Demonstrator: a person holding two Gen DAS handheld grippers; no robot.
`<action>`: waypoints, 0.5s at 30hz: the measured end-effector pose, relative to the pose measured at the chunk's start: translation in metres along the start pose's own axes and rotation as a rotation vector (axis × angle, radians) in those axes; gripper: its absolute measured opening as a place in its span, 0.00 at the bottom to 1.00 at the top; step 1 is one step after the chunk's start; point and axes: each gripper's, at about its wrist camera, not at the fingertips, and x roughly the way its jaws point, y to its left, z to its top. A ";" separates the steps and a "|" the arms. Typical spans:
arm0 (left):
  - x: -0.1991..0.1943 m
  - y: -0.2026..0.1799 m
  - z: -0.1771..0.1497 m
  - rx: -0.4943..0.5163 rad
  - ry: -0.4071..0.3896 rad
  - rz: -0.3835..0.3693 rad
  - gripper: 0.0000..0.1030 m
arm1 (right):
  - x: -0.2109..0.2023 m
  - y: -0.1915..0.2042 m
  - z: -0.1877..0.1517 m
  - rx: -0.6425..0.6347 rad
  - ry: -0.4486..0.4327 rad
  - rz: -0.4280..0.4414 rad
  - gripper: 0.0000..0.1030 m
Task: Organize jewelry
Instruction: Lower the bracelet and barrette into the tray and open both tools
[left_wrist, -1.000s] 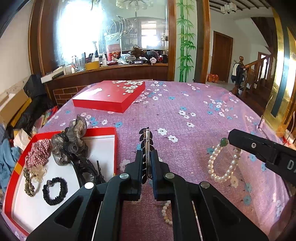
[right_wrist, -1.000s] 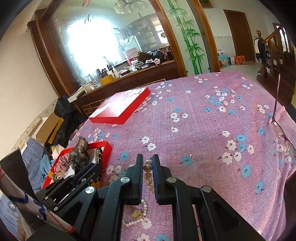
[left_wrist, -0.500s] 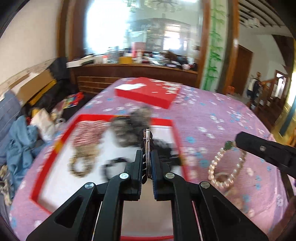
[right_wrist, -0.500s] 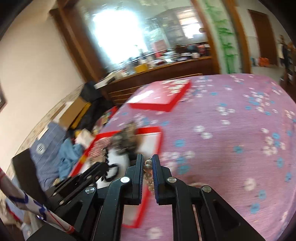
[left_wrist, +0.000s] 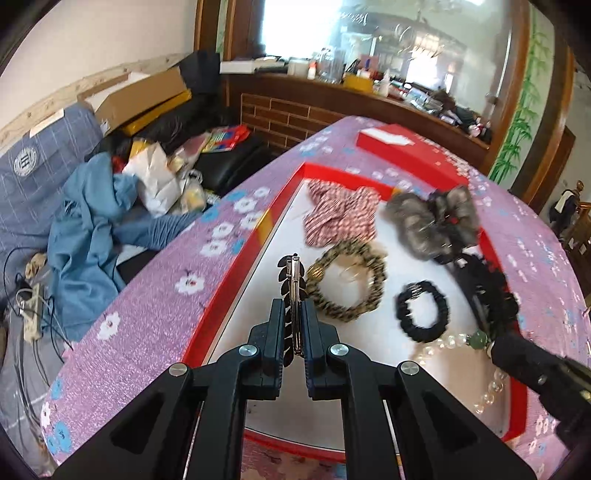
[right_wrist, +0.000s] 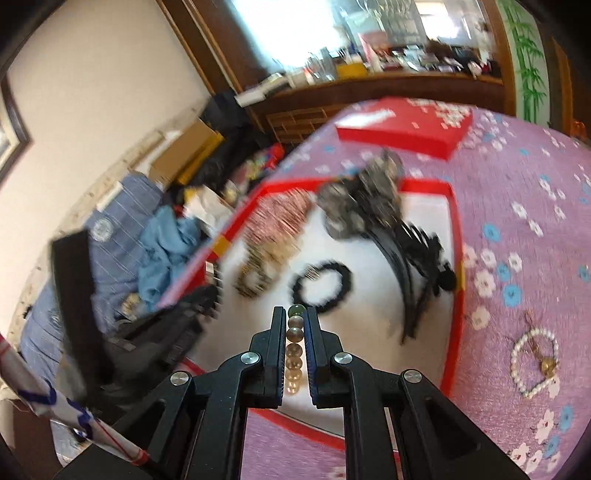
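Observation:
My left gripper (left_wrist: 292, 309) is shut on a black leaf-shaped hair clip (left_wrist: 291, 273) and holds it above the left part of the red tray (left_wrist: 229, 288) with a white floor. My right gripper (right_wrist: 295, 318) is shut on a pearl bracelet (right_wrist: 294, 349) with a green bead, over the tray's near end (right_wrist: 452, 295); the bracelet also shows in the left wrist view (left_wrist: 480, 373). In the tray lie a leopard scrunchie (left_wrist: 347, 284), a black scrunchie (left_wrist: 423, 312), a checked scrunchie (left_wrist: 340, 218) and a grey scrunchie (left_wrist: 432, 221).
A second pearl necklace (right_wrist: 533, 358) lies on the purple flowered cloth (right_wrist: 517, 221) right of the tray. The red tray lid (right_wrist: 406, 125) lies at the far side. A black headband (right_wrist: 399, 258) is in the tray. Clutter and blue cloth (left_wrist: 92, 221) lie beyond the table's left edge.
Both grippers have swung left from over the purple cloth to over the red tray, each still holding its item. The tray's contents are now directly ahead.

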 end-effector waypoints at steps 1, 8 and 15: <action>0.003 0.000 -0.001 0.001 0.012 -0.002 0.08 | 0.003 -0.005 -0.002 0.012 0.012 -0.017 0.11; 0.007 -0.005 -0.004 0.005 0.024 0.001 0.16 | -0.002 -0.025 -0.006 0.019 0.032 -0.047 0.14; -0.022 -0.020 0.003 0.015 -0.050 -0.016 0.37 | -0.055 -0.056 0.004 0.054 -0.071 -0.045 0.15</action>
